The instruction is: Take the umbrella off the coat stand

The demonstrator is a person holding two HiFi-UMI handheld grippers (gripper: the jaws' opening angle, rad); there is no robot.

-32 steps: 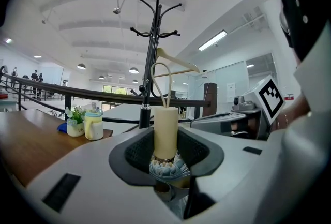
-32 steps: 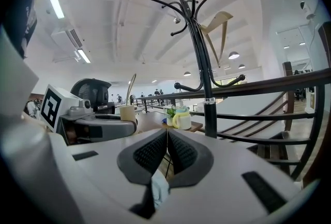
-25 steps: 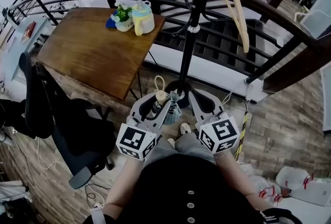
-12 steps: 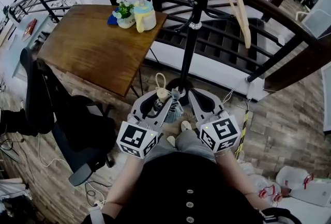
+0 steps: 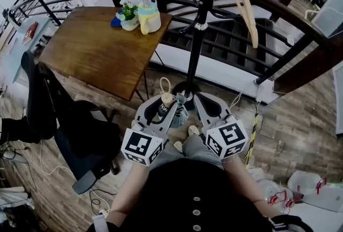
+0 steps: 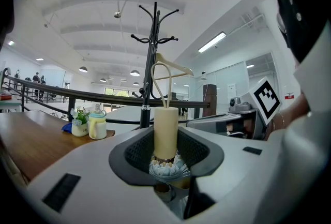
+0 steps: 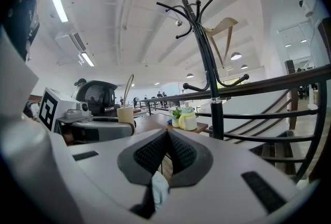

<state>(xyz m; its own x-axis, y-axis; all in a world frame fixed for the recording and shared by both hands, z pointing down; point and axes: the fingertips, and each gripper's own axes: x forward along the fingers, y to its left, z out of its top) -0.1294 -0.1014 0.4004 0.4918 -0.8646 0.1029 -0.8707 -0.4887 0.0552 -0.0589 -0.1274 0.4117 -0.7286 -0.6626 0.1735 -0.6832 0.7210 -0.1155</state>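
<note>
Head view, looking steeply down: holding the folded umbrella [image 5: 177, 111] low in front of the body, between the two marker cubes, clear of the stand [image 5: 201, 27] and close beside its base as seen from above. Gripping the umbrella's cream handle [image 6: 166, 132] with the left hand-held gripper [image 6: 166, 153], jaws pressing on it from both sides, keeping it upright with its loop [image 6: 161, 80] rising above the top and the bunched blue-grey fabric [image 6: 165, 168] sitting just under the pads. Closing the right hand-held gripper [image 7: 166, 153] jaw to jaw, pinching a scrap of pale umbrella cloth low in the seam between the pads, nothing else showing between them. Pointing both hand-held grippers forward and side by side, near each other, the left one [image 5: 159, 107] appearing at the left of the right gripper view with the handle sticking up from it, the right one [image 5: 205, 103] just across the fabric. Leaving a wooden hanger [image 5: 244, 0] hanging on the stand's upper hooks. Standing beside a dark curved railing [image 5: 268, 11] with stairs beyond it. Showing, at the left, a wooden counter [image 5: 91, 54] carrying a small plant [image 5: 127, 15] and a yellow bottle [image 5: 148, 16] near its far corner, with a black chair [image 5: 64, 124] at the near side.
</note>
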